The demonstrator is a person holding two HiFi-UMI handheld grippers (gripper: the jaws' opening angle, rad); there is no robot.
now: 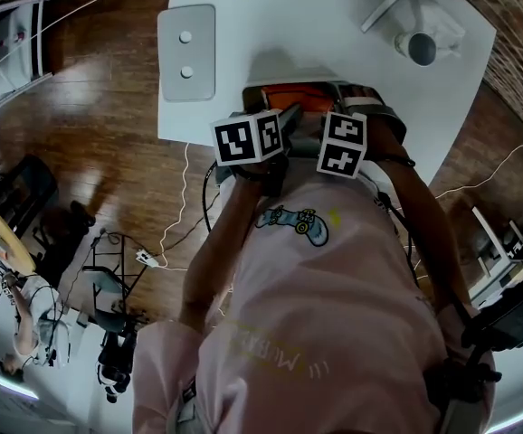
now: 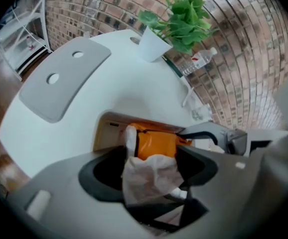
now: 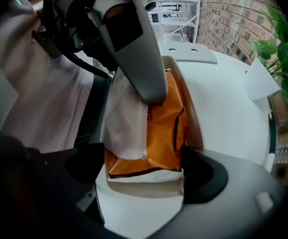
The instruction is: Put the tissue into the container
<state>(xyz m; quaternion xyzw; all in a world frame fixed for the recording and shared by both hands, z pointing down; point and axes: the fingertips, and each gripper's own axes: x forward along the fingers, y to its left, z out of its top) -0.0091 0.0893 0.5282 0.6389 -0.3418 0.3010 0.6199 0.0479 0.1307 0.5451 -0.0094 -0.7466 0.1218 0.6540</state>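
left gripper (image 2: 151, 168): fingers clamping the white tissue (image 2: 146, 183), which is hanging over the orange pack (image 3: 164, 133) in the beige container (image 2: 106, 133).
right gripper (image 3: 144, 176): jaws standing wide, gripping the container's near end.
around: grey pad (image 2: 59, 78), potted plant (image 2: 181, 19) and bottle (image 2: 199, 61) sitting well apart on the white table (image 2: 109, 88).
views: marker cubes are mostly blocking the container in the head view; both gripper views are showing it.
room: container lying near the table edge.
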